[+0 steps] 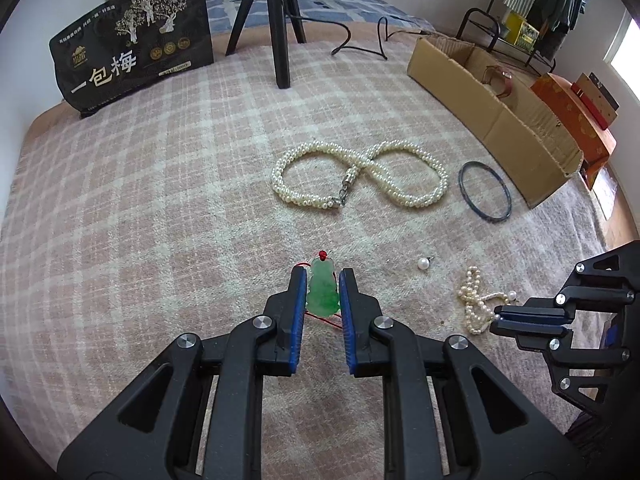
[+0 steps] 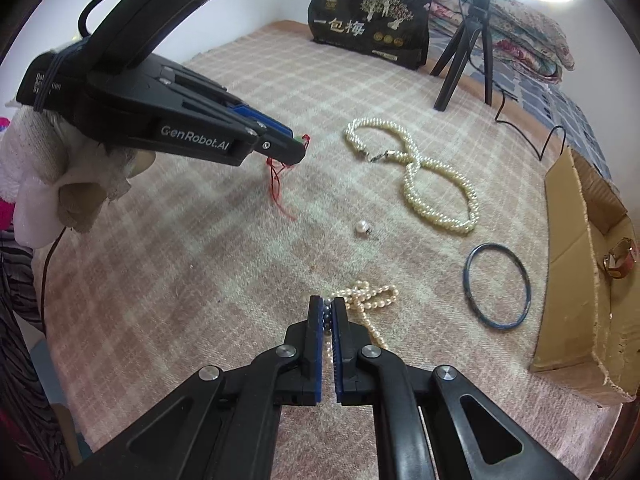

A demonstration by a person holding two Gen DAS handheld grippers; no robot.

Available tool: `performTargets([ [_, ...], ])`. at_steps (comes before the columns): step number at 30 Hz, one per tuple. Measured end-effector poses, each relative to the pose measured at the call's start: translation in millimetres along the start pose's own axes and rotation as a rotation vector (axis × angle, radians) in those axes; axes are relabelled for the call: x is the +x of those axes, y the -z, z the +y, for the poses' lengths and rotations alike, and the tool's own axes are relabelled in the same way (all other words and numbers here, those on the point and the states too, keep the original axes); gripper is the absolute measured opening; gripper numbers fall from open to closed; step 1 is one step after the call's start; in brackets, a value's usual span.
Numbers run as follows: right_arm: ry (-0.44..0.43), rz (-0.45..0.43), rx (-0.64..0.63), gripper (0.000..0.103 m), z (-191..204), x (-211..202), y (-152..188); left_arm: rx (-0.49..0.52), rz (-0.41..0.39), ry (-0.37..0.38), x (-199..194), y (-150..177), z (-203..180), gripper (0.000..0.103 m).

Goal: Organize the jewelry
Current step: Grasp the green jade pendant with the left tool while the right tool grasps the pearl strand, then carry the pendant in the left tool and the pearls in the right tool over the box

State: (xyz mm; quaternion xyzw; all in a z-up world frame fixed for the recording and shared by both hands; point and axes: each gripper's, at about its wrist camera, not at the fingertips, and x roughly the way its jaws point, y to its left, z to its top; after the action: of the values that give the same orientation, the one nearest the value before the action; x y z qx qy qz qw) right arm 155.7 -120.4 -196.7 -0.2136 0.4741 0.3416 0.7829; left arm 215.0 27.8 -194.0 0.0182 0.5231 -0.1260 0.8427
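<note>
Progress looks early-to-middle, I'd say. Left wrist view first: the left gripper [image 1: 323,294] at bottom centre is clamped on a green jade pendant [image 1: 322,293], its red cord [image 1: 320,319] trailing under the fingers. Above it, mid-frame, the big pearl necklace [image 1: 358,178] lies in a figure eight on the checked blanket [image 1: 140,200], with a dark bangle [image 1: 485,191] to its right, just beside the cardboard box [image 1: 492,120] at upper right. A brownish ring-shaped piece [image 1: 499,79] is already in that box, so one item seems done. A loose pearl [image 1: 423,264] sits right of the pendant. Right wrist view: the right gripper [image 2: 327,312] at bottom centre is closed on what looks like a few dark beads at the end of the small pearl strand [image 2: 370,300], the rest piled on the blanket. Upper left, the left gripper hangs above the bed, cord dangling. Still left, I'd guess: pendant, strand, loose pearl, bangle, big necklace.
</note>
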Motion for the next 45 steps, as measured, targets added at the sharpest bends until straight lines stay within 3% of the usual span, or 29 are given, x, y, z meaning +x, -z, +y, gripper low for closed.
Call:
performTargets([
  [31, 0.111, -0.304, 0.181, 0.001, -49, -123, -15, -0.005, -0.160, 0.080, -73, -16, -17, 0.015],
  [45, 0.235, -0.395, 0.315, 0.001, -112, -175, 3, 0.072, -0.239, 0.146, -87, -60, -64, 0.015],
])
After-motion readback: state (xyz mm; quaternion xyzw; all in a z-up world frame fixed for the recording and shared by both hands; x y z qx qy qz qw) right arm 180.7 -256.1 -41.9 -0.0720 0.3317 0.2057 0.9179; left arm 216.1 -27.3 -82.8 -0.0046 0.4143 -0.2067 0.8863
